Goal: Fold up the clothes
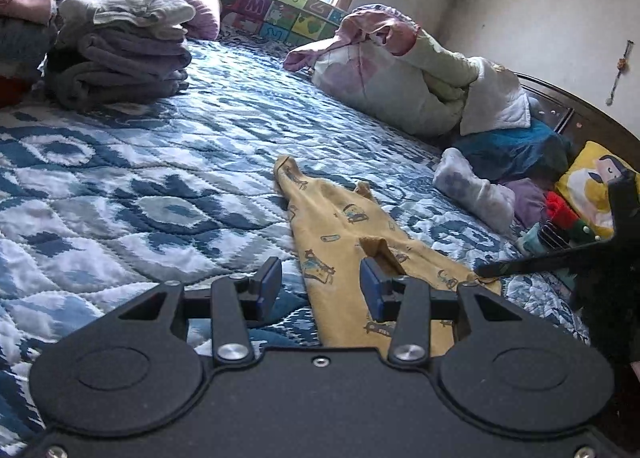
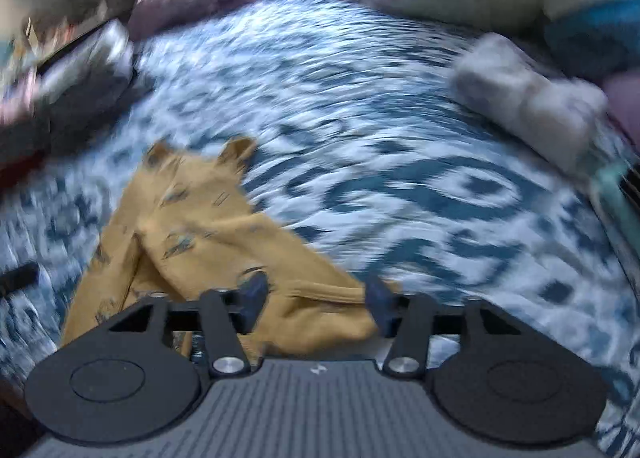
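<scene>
A small yellow printed garment (image 1: 340,234) lies stretched out on the blue and white quilt (image 1: 160,162). My left gripper (image 1: 320,286) is open just above its near left edge, one finger over the cloth and one over the quilt. In the right wrist view the same garment (image 2: 192,218) lies with its legs pointing away. My right gripper (image 2: 316,298) is open with the garment's near hem lying between the fingers. The view is blurred by motion. The right gripper's dark finger also shows at the right of the left wrist view (image 1: 520,264).
A stack of folded grey and purple clothes (image 1: 120,54) stands at the far left. A bundled duvet (image 1: 420,74), a teal cloth (image 1: 512,150), a folded white piece (image 1: 472,190) and a yellow cushion (image 1: 592,186) lie along the right side.
</scene>
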The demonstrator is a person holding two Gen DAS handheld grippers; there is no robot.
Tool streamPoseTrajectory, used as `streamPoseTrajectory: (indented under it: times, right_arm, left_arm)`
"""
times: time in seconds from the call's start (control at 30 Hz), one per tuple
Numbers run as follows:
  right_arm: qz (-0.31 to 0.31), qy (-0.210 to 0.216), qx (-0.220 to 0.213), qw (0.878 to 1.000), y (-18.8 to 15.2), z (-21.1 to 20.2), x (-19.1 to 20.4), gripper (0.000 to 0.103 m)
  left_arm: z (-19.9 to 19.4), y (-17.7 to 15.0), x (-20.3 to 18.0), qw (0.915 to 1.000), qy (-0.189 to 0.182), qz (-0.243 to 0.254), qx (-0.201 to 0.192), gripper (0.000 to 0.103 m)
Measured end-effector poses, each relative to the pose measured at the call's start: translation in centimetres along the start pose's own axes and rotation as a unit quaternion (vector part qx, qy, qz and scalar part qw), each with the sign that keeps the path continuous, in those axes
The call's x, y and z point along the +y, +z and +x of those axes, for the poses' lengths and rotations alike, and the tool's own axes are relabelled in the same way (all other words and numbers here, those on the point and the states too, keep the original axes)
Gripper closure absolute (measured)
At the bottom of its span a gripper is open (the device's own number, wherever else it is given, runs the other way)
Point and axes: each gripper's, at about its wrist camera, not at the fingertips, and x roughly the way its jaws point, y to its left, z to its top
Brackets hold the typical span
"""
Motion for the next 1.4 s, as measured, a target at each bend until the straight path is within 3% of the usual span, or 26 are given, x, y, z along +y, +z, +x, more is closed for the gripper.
streamPoseTrajectory:
  times: [0.07, 0.1, 0.17, 0.37, 0.43, 0.5, 0.53, 0.67, 0.87, 0.93, 0.97, 1.0, 1.1, 1.23, 1.4]
  right_arm:
    - [-0.061, -0.058, 0.006, 0.996, -0.4, 1.5, 2.3, 0.045]
    - [-0.085, -0.091, 0.004, 0.992, -0.7, 2.0, 2.8, 0.069]
    - [-0.067, -0.089, 0.001, 0.994, -1.1, 1.6, 1.7, 0.076]
    - [0.077, -0.051, 0.001, 0.996, -5.2, -4.0, -4.6, 0.071]
    - [0.134, -0.026, -0.003, 0.991, -6.7, -5.4, -6.6, 0.067]
    - [0.188, 0.003, -0.013, 0.982, -7.7, -6.0, -8.3, 0.054]
    - [0.204, 0.011, -0.021, 0.979, -7.9, -6.1, -9.1, 0.053]
    - [0.208, 0.020, -0.041, 0.977, -7.2, -4.4, -10.6, 0.050]
    - [0.223, 0.108, -0.046, 0.968, -6.6, -1.1, -12.8, 0.051]
    - [0.207, 0.114, -0.047, 0.970, -6.6, -0.8, -12.5, 0.060]
    - [0.199, 0.116, -0.048, 0.972, -6.6, -0.8, -12.2, 0.078]
    - [0.190, 0.120, -0.049, 0.973, -6.5, -0.9, -11.8, 0.090]
    - [0.169, 0.132, -0.056, 0.975, -6.0, -1.5, -10.8, 0.095]
    - [0.140, 0.148, -0.120, 0.972, -3.8, -5.5, -8.8, 0.095]
    - [0.037, 0.180, -0.182, 0.966, -0.1, -10.6, -3.0, 0.095]
  left_arm:
    - [-0.1, 0.0, 0.4, 1.0000, 0.003, -0.003, 0.001, 0.062]
    - [-0.3, 0.0, 0.5, 1.0000, 0.003, -0.004, 0.000, 0.062]
    - [-0.8, 0.0, 0.9, 1.0000, 0.002, -0.005, -0.005, 0.062]
    - [-1.8, 0.6, 2.0, 0.9993, -0.005, -0.029, -0.022, 0.061]
    - [-1.9, 0.7, 2.3, 0.9987, -0.010, -0.044, -0.024, 0.061]
    - [-1.7, 0.7, 2.1, 0.9985, -0.013, -0.049, -0.023, 0.061]
    - [-1.6, 0.7, 2.0, 0.9985, -0.014, -0.049, -0.022, 0.061]
    - [-1.1, 0.5, 1.3, 0.9988, -0.016, -0.042, -0.016, 0.061]
    - [-0.6, 0.2, 1.1, 0.9997, -0.007, -0.024, -0.006, 0.061]
    - [-0.5, 0.2, 1.3, 0.9996, -0.005, -0.026, -0.006, 0.061]
    - [-0.6, 0.2, 1.4, 0.9996, -0.005, -0.027, -0.007, 0.061]
    - [-0.6, 0.2, 1.5, 0.9996, -0.005, -0.028, -0.008, 0.061]
    - [-0.8, 0.1, 1.5, 0.9996, -0.005, -0.028, -0.008, 0.061]
    - [-0.9, 0.2, 1.4, 0.9994, -0.007, -0.031, -0.011, 0.061]
    - [-0.9, 0.2, 1.2, 0.9994, -0.009, -0.030, -0.011, 0.061]
